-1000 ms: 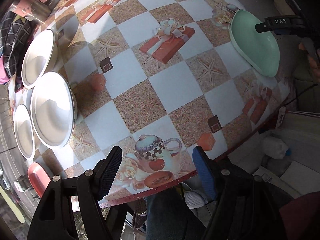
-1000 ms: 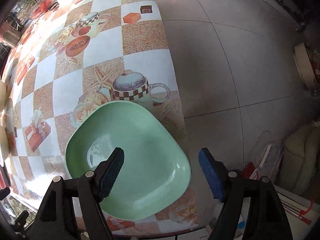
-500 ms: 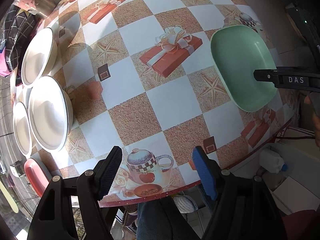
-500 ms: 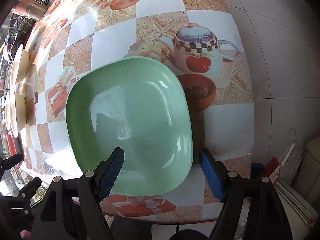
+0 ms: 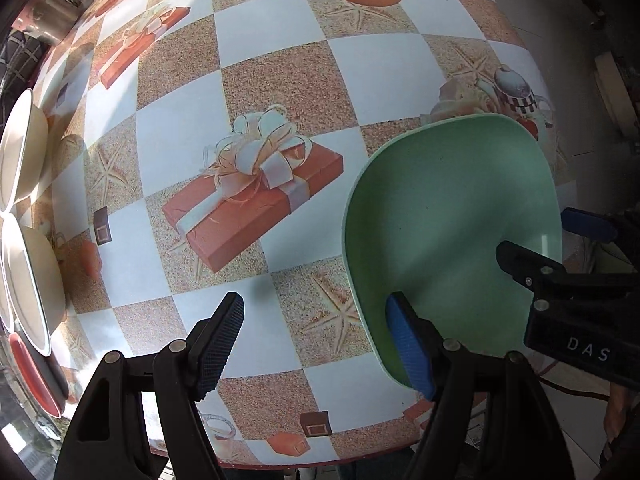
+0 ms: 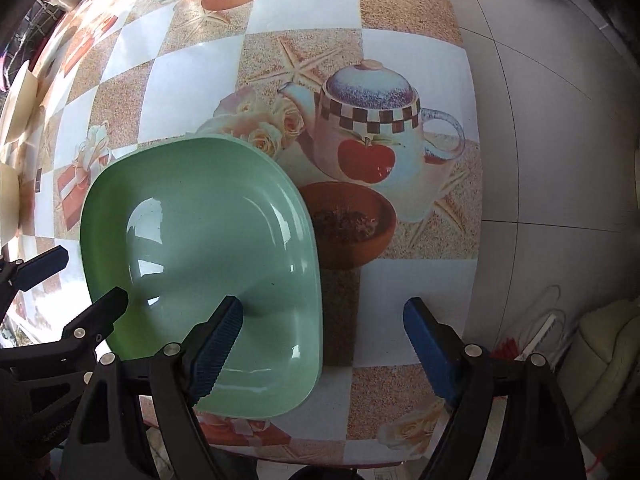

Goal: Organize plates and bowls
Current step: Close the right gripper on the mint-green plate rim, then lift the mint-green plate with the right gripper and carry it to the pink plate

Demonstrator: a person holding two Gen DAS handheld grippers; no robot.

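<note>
A pale green square plate (image 5: 452, 232) (image 6: 200, 232) lies near the right end of the checked table (image 5: 280, 60). My left gripper (image 5: 316, 344) hangs open over the plate's left rim. Its blue finger is above the plate and its black finger is above the cloth, and nothing is gripped. My right gripper (image 6: 322, 344) straddles the plate's right rim with its jaws opening, and its pads are clear of the plate. Each gripper shows in the other's view: the right gripper (image 5: 560, 240), the left gripper (image 6: 76, 280). Two white bowls (image 5: 20, 152) (image 5: 32, 280) sit at the far left.
A red dish (image 5: 32, 376) lies below the white bowls. A metal pot (image 5: 52, 20) stands at the back left corner. The table's edge (image 6: 472, 160) runs close to the plate, with tiled floor (image 6: 560, 100) beyond. A hand (image 5: 616, 432) shows at the lower right.
My left gripper has swung right across the table and down, from the white bowls' side to the green plate's left rim. The right gripper's jaws stand wider than before.
</note>
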